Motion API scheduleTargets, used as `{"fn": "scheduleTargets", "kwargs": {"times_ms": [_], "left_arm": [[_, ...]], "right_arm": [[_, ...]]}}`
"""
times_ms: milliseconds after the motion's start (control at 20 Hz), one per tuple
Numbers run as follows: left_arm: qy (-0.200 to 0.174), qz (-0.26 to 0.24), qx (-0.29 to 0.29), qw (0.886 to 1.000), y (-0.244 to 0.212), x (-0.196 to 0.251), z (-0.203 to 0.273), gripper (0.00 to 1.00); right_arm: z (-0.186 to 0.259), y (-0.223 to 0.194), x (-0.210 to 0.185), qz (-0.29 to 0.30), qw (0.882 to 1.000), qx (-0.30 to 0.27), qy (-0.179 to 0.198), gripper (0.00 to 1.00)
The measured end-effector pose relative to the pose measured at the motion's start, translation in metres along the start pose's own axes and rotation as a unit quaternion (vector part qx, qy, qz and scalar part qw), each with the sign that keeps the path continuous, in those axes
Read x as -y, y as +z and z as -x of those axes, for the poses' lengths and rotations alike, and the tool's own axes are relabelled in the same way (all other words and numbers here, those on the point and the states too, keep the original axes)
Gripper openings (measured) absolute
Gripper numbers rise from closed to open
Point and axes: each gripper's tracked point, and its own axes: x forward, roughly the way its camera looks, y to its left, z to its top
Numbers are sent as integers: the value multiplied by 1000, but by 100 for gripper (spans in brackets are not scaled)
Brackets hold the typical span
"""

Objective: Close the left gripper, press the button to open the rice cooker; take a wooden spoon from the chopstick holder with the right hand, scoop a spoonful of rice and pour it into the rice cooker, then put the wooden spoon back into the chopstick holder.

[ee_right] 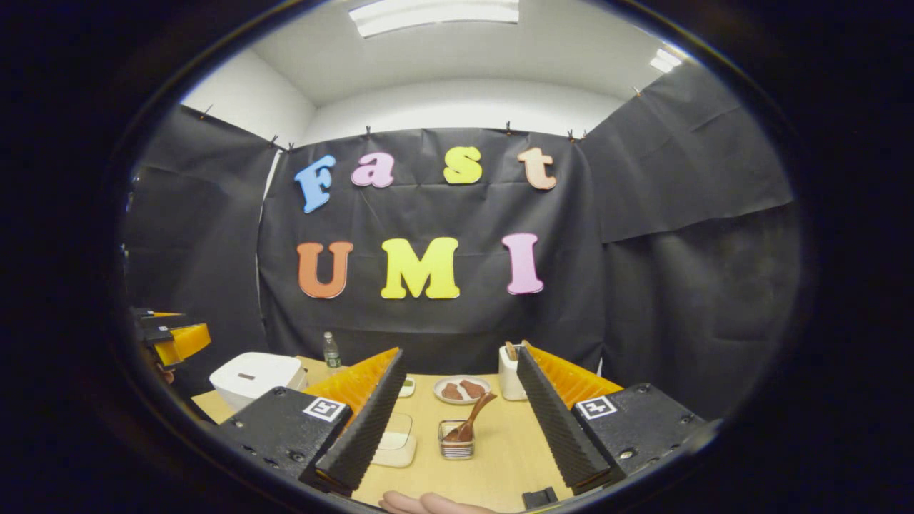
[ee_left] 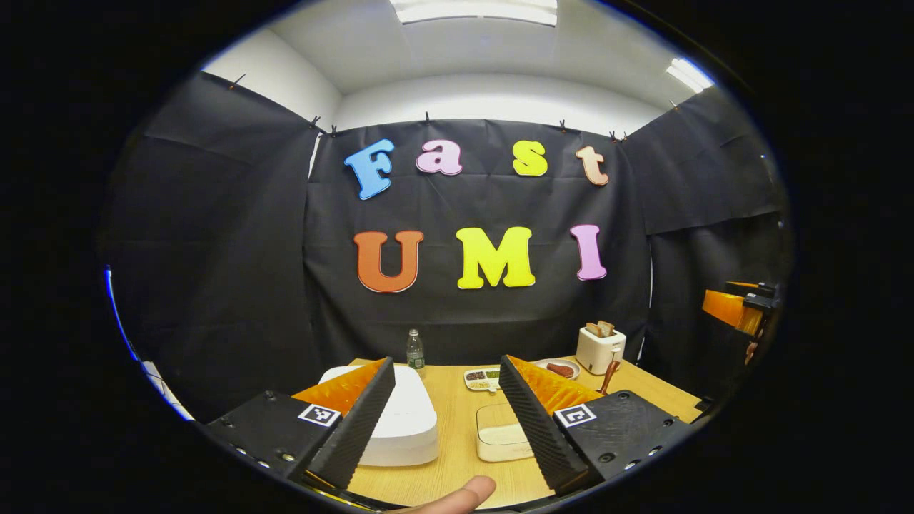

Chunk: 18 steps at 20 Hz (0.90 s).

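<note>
Both grippers released, left gripper [ee_left: 443, 421] and right gripper [ee_right: 460, 421] hover above the wooden tabletop [ee_left: 457, 407]. White closed rice cooker [ee_left: 400, 417] sits near left. Clench left jaws first, then press its button squarely.

1. No word, number or brand can be read on anything on the light wooden table [ee_left: 457, 457].
2. The left gripper [ee_left: 446, 359] has a square black-and-white pattern sticker [ee_left: 319, 415] on each side of its black body. These show a code pattern, not letters.
3. The right gripper [ee_right: 462, 351] carries two such stickers too.
4. The print on the small clear plastic bottle [ee_left: 415, 351] is too small to read.
</note>
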Motion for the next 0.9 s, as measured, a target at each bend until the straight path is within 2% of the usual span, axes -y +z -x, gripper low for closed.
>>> {"fn": "scheduleTargets", "kwargs": {"times_ms": [100, 150, 300, 400, 600, 650, 800, 900], "left_arm": [[9, 3, 5, 1000, 0, -6, -8, 94], [7, 11, 4, 1000, -1, -6, -12, 94], [-1, 32, -9, 999, -12, -8, -22, 93], [9, 23, -7, 1000, -14, -19, -29, 86], [20, 0, -34, 999, -37, -34, -45, 53], [25, -10, -45, 999, -43, -40, -48, 41], [52, -24, -71, 996, -56, -63, -53, 36], [53, -23, -81, 995, -61, -67, -59, 36]], "right_arm": [[-2, -4, 2, 2, 1000, -1, -1, 100], [-3, -6, 4, 3, 1000, -2, -4, 98], [-8, -17, 6, 5, 1000, -12, -5, 100], [-10, -23, 9, 3, 1000, -18, -6, 100], [-13, -32, 17, -16, 999, -26, -11, 99], [-12, -33, 17, -18, 999, -26, -13, 99], [-12, -31, 18, -2, 1000, -15, -16, 100], [-13, -35, 12, -2, 1000, -17, -9, 98]]}}
